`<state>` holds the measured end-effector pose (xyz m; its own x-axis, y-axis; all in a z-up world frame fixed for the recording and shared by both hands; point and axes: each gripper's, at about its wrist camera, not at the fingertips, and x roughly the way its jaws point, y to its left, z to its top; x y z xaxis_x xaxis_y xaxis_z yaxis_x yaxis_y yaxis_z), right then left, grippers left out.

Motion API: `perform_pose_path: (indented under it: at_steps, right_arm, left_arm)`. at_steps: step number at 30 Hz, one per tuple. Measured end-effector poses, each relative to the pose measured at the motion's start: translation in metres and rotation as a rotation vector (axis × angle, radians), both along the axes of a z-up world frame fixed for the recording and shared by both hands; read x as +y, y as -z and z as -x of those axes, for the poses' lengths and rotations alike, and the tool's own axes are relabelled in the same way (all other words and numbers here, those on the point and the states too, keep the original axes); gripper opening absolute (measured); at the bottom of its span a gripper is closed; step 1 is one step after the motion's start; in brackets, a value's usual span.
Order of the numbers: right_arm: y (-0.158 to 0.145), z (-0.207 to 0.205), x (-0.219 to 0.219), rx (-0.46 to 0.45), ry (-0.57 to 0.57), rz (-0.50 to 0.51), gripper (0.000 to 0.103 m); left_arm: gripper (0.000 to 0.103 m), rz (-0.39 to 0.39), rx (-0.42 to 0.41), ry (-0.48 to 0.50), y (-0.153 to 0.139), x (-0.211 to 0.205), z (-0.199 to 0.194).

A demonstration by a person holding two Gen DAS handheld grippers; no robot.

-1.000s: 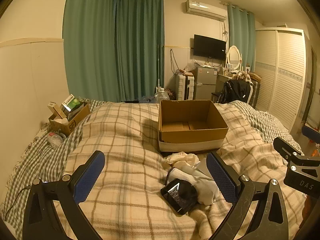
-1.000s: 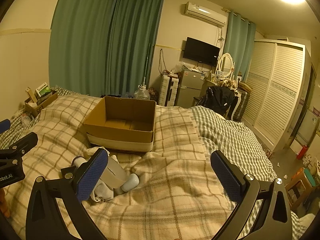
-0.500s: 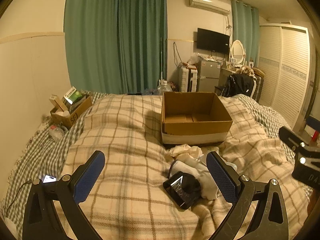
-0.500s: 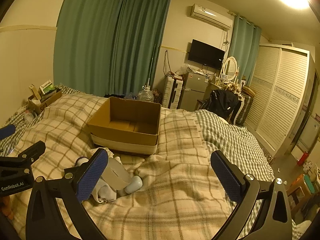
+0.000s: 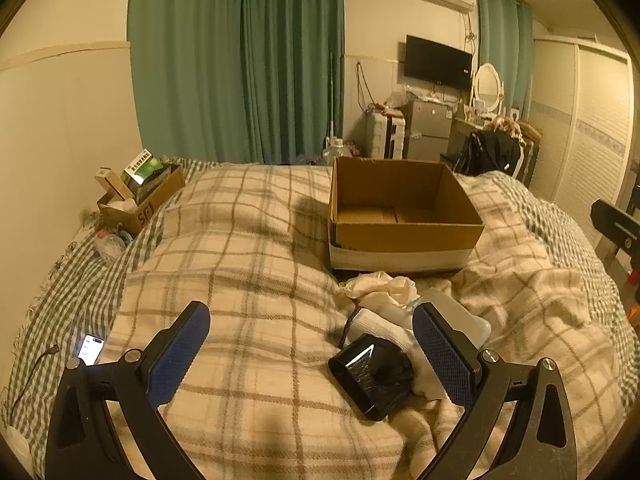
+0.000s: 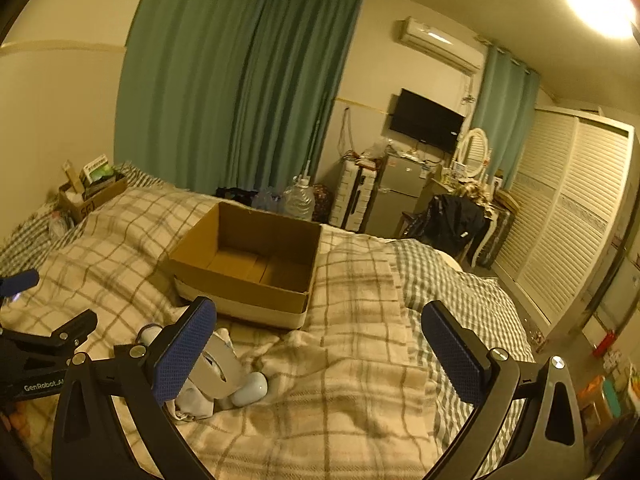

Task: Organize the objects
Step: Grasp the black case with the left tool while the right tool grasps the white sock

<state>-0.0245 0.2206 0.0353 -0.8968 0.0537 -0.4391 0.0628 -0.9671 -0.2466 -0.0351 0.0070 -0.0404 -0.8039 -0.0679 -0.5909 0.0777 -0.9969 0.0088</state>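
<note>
On bed, both spread wide, holding nothing: left gripper [image 5: 310,354], right gripper [image 6: 316,344]. Risk: snagging blanket [image 5: 240,280] while grabbing black case [image 5: 372,376] near cardboard box [image 5: 400,216].

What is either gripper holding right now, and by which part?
Nothing. The left gripper and right gripper both hang open above the bed.

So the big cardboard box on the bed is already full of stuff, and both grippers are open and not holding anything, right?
Not quite. The cardboard box is empty: the left wrist view shows only its bare brown bottom. The rest is right. The box sits on the bed, and the left gripper and right gripper are both open and hold nothing.
</note>
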Motion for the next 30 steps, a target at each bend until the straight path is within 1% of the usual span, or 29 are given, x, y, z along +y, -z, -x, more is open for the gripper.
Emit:
perform_pose_path:
  at_steps: [3,7,9,12,14,16,20,23,24,26,27,30]
  right_arm:
    - [0.013,0.010,-0.002,-0.029,-0.021,-0.008,0.103]
    - [0.033,0.022,0.000,-0.073,-0.027,-0.011,0.103]
    - [0.044,0.027,0.003,-0.098,-0.027,-0.008,0.103]
    - [0.064,0.033,0.009,-0.129,-0.022,-0.008,0.103]
    - [0.075,0.037,0.013,-0.155,-0.023,0.010,0.103]
    - [0.084,0.041,0.017,-0.181,-0.026,0.032,0.103]
    - [0.094,0.046,0.018,-0.209,-0.036,0.051,0.103]
    - [0.098,0.045,0.017,-0.219,-0.047,0.047,0.103]
    - [0.099,0.045,0.015,-0.221,-0.049,0.044,0.103]
    - [0.099,0.044,0.012,-0.224,-0.050,0.042,0.103]
    - [0.098,0.043,0.011,-0.225,-0.052,0.041,0.103]
    - [0.097,0.038,0.006,-0.232,-0.059,0.036,0.103]
  left_arm:
    - [0.103,-0.003,-0.018,0.008,0.005,0.002,0.006]
    - [0.103,-0.025,-0.064,0.011,0.018,0.003,0.014]
    - [0.103,-0.033,-0.096,0.019,0.027,0.005,0.018]
    - [0.103,-0.031,-0.167,0.048,0.046,0.010,0.026]
    - [0.103,-0.035,-0.225,0.065,0.060,0.014,0.034]
    - [0.103,-0.038,-0.257,0.084,0.069,0.018,0.038]
    - [0.102,-0.043,-0.337,0.133,0.090,0.031,0.053]
    - [0.102,-0.028,-0.350,0.152,0.098,0.038,0.059]
    - [0.102,-0.033,-0.353,0.157,0.100,0.038,0.060]
    - [0.091,-0.050,-0.356,0.175,0.100,0.038,0.059]
    - [0.077,-0.060,-0.356,0.186,0.099,0.038,0.057]
    - [0.078,-0.078,-0.352,0.196,0.095,0.035,0.051]
